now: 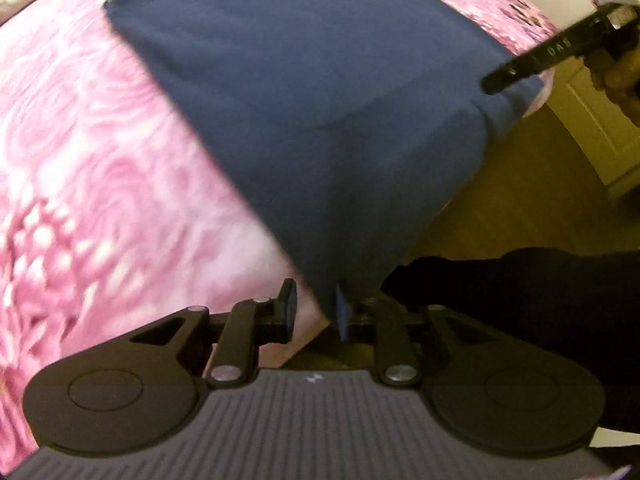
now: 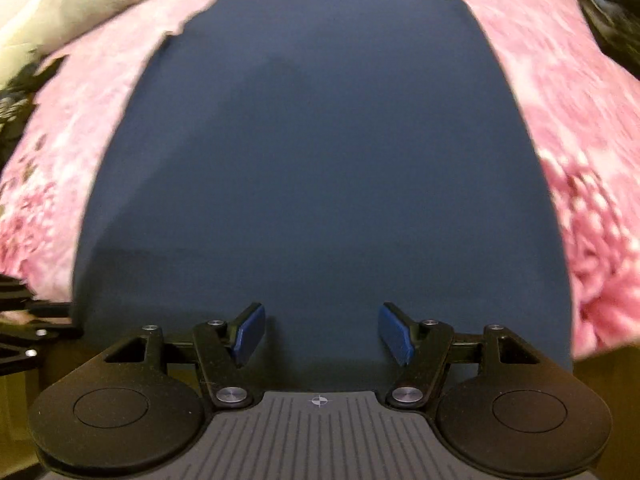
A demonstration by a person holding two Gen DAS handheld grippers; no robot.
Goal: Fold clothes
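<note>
A navy blue garment (image 1: 304,112) lies flat on a bed with a pink flowered cover (image 1: 100,152); its near edge reaches the bed's edge. In the left wrist view, my left gripper (image 1: 316,312) stands narrowly open, and the garment's near corner hangs into the gap against the right pad without being pinched. In the right wrist view, my right gripper (image 2: 322,334) is wide open just above the garment (image 2: 312,168), with nothing between its pads. One of its black fingers (image 1: 516,68) shows at the garment's far right corner.
Wooden floor (image 1: 500,200) and a pale door (image 1: 600,132) lie beyond the bed's edge. A person's dark sleeve (image 1: 520,292) is beside my left gripper. Pale patterned bedding (image 2: 80,0) sits at the far left of the bed.
</note>
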